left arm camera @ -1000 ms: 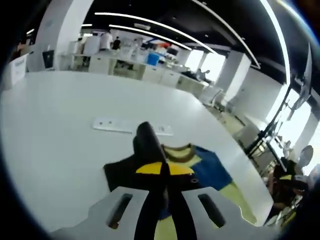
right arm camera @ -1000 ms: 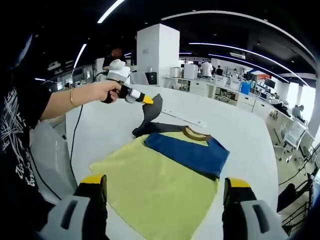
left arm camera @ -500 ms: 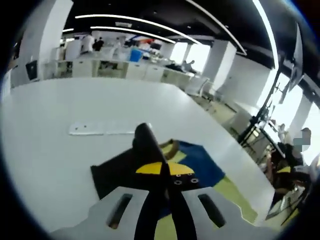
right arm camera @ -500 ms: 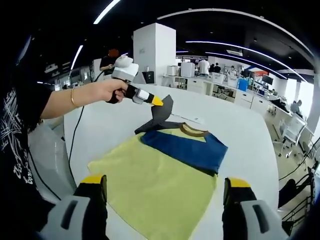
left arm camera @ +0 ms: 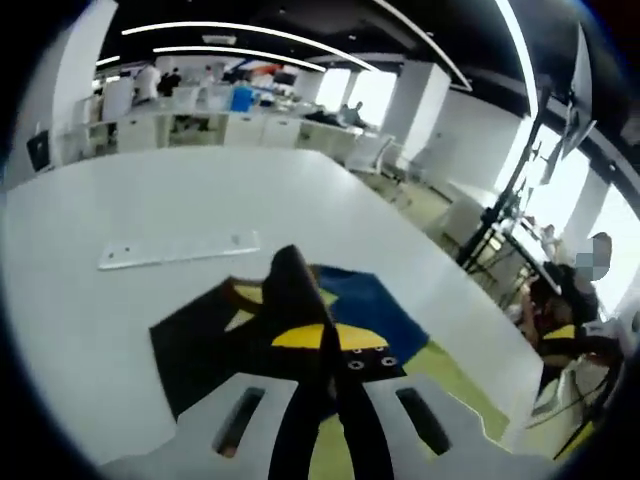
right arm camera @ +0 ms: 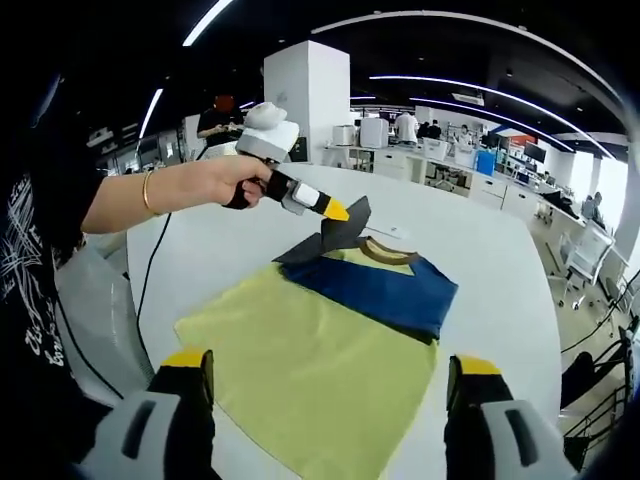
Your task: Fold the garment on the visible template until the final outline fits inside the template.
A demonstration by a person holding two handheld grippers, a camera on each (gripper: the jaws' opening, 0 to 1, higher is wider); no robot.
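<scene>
Left gripper [right arm camera: 338, 211]: jaws clenched on the black sleeve [right arm camera: 345, 228] of the yellow, blue and black short-sleeved fabric garment [right arm camera: 330, 330], lifting it above the round white table [right arm camera: 480, 270]. Garment: spread flat mid-table. Right gripper [right arm camera: 325, 385]: jaws wide apart, holding nothing, above the yellow hem.

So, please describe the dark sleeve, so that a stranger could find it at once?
On the white table lies a yellow shirt with a blue chest band. At its collar end, the dark sleeve is lifted off the table, pinched in the left gripper. It is the shirt's one raised part; the rest lies flat.
</scene>
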